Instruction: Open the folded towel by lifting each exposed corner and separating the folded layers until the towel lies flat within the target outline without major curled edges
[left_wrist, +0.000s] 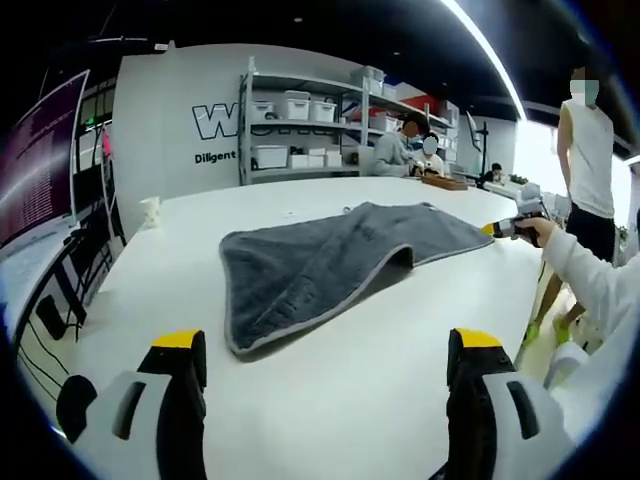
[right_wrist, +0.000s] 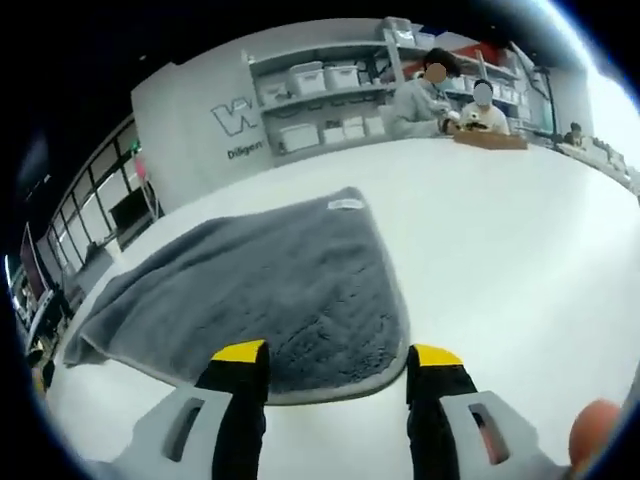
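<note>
Your grey towel (left_wrist: 330, 262) lay partly folded near the middle of the white bench (left_wrist: 330, 400), one edge humped up. You held the left gripper (left_wrist: 328, 352) back from it, jaws wide apart and empty. Your right gripper (right_wrist: 338, 362) sat at the towel's near rounded corner, jaws apart, gripping nothing, touching unclear.

I counted one grey towel (left_wrist: 330, 262) on one white table (left_wrist: 300, 400), two seated people (right_wrist: 437, 92), and one standing person (left_wrist: 588, 150).
</note>
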